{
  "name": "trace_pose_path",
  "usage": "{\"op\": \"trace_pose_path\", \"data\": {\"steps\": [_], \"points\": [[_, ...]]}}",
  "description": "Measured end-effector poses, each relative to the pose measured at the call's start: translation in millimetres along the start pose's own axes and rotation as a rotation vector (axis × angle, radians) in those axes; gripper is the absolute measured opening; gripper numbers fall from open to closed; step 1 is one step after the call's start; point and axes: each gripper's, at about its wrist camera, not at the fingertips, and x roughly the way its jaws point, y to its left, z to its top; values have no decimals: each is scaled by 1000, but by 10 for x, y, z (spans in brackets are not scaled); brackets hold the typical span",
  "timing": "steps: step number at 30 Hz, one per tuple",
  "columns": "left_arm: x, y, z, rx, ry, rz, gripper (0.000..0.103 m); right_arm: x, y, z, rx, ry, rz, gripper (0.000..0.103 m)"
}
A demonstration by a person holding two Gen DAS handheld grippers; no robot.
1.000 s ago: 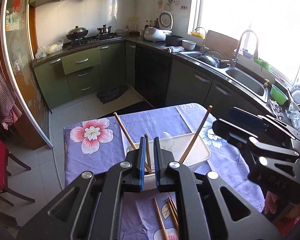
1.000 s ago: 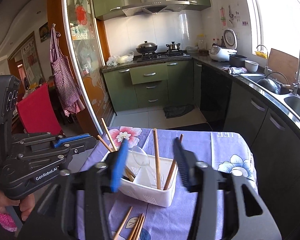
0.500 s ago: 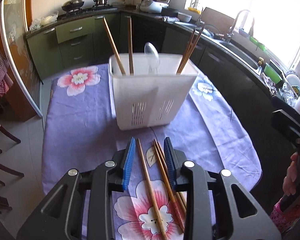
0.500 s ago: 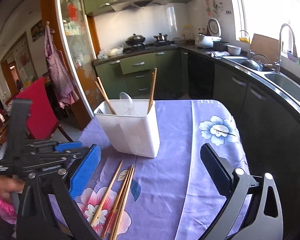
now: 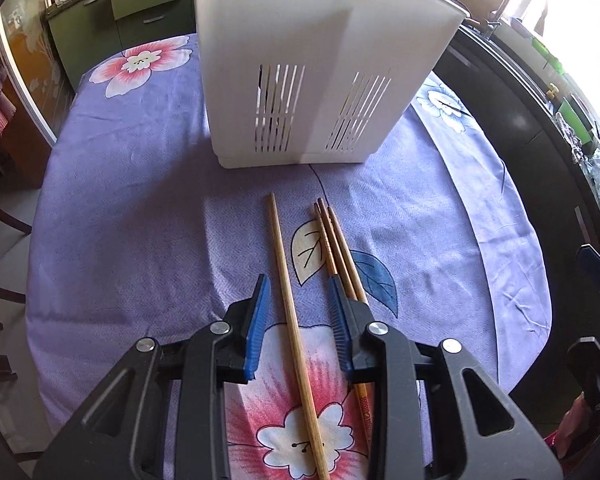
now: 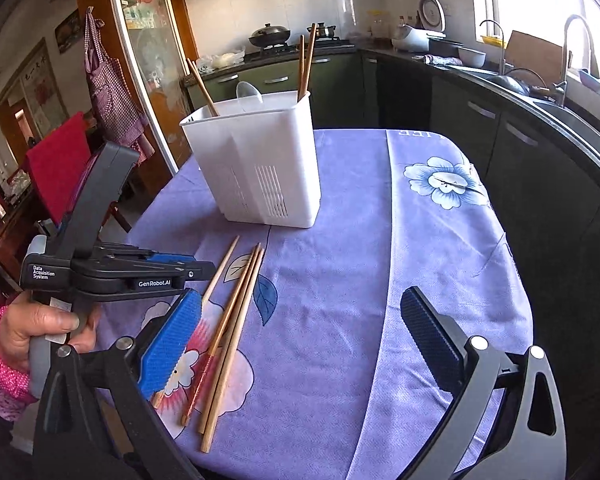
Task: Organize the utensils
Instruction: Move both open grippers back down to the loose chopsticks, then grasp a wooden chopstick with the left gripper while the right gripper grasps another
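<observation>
A white slotted utensil holder (image 5: pixel 316 68) stands on the purple flowered tablecloth (image 5: pixel 132 184); it also shows in the right wrist view (image 6: pixel 260 164), holding several chopsticks and a spoon. Several wooden chopsticks lie on the cloth in front of it. My left gripper (image 5: pixel 298 304) is open, low over the cloth, with one lone chopstick (image 5: pixel 290 304) between its jaws, not clamped. Three more chopsticks (image 5: pixel 336 240) lie by its right jaw. My right gripper (image 6: pixel 300 340) is wide open and empty above the cloth, right of the chopstick bundle (image 6: pixel 232 320).
The table edge drops off on the left toward a red chair (image 6: pixel 60 164). A dark counter with a sink (image 6: pixel 572 120) runs along the right. The left gripper's body (image 6: pixel 112 272) and the hand holding it sit at the left of the right wrist view.
My left gripper has dropped from above the holder down to the cloth and opened around the lone chopstick. My right gripper has lowered, pulled back and opened wider.
</observation>
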Motion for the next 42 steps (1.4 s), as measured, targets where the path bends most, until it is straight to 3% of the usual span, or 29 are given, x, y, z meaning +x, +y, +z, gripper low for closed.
{"op": "trace_pose_path", "data": {"steps": [3, 5, 14, 23, 25, 28, 30, 32, 36, 42], "points": [[80, 5, 23, -1, 13, 12, 18, 61, 38, 37, -14, -6, -62, 98], [140, 12, 45, 2, 19, 31, 10, 81, 50, 82, -12, -6, -57, 98], [336, 36, 71, -4, 58, 50, 9, 100, -42, 173, 29, -22, -54, 98], [294, 61, 91, -13, 37, 49, 6, 243, -57, 174, 27, 12, -28, 95], [155, 112, 96, -24, -9, 38, 6, 373, -33, 173, 24, 44, -10, 90], [-140, 173, 76, -25, -105, 36, 6, 594, 26, 155, 25, 102, 41, 73], [-325, 193, 43, -18, -162, 43, 6, 743, 95, 130, 14, 137, 61, 51], [-491, 190, -13, -5, -207, 41, 6, 900, 166, 111, 3, 171, 80, 38], [-704, 187, -81, 9, -256, 24, 6, 1180, 210, 100, 39, 249, 151, 35], [-784, 217, -115, 14, -262, -3, 6, 1336, 300, 200, 34, 281, 144, 30]]}}
